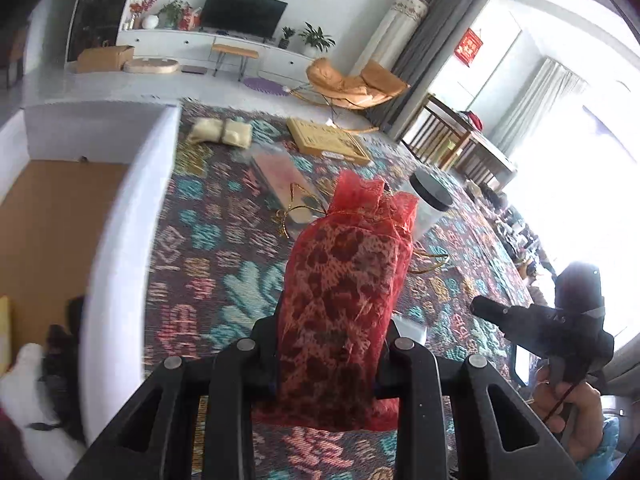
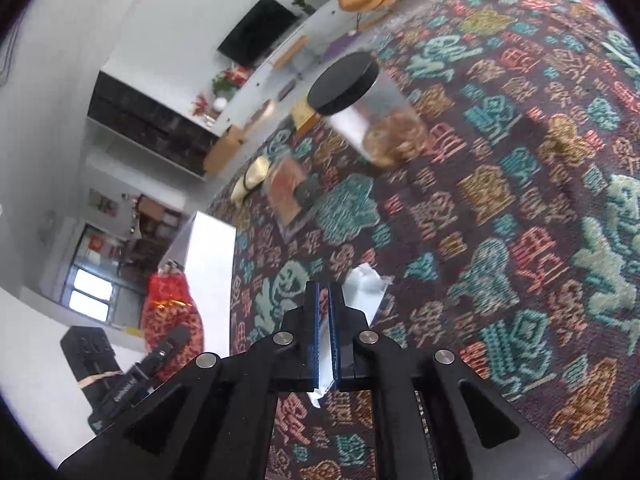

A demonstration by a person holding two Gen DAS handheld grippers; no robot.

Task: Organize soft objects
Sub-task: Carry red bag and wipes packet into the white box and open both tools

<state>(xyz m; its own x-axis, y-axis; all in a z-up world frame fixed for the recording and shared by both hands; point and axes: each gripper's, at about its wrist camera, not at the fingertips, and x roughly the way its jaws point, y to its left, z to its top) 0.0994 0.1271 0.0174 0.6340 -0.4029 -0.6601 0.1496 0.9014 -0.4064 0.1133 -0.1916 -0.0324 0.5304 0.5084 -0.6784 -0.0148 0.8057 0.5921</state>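
The patterned tablecloth [image 1: 224,264] filled most of both views, dark with teal, red and gold signs. Only the left wrist view showed the inside of the white box [image 1: 132,208] at the left edge of the table, with its brown bottom; the right wrist view showed this box only from outside as a white wall. Only the left wrist view showed also the orange chair [image 1: 352,84] on the floor behind the table and the bright window.

The red mesh pouch [image 1: 340,300] was held above the cloth, close to the box, and the left gripper [image 1: 326,344] was closed on its lower part, with the gathered top and gold cord pointing away from the camera. In the right wrist view the same pouch appeared small at the left, beside the white wall.

The right gripper [image 2: 325,312] had its jaws nearly together, with a thin white packet [image 2: 366,284] pinched between the blue pads; the left view showed this gripper only from the side, with the hand [image 1: 576,412] under it.

On the cloth stood a clear jar with a black lid [image 2: 360,100], with brownish pieces inside that the right view showed better. Farther away lay a flat transparent package [image 1: 280,184], a yellow flat box [image 1: 328,142] and a pale cloth bundle [image 1: 222,132].
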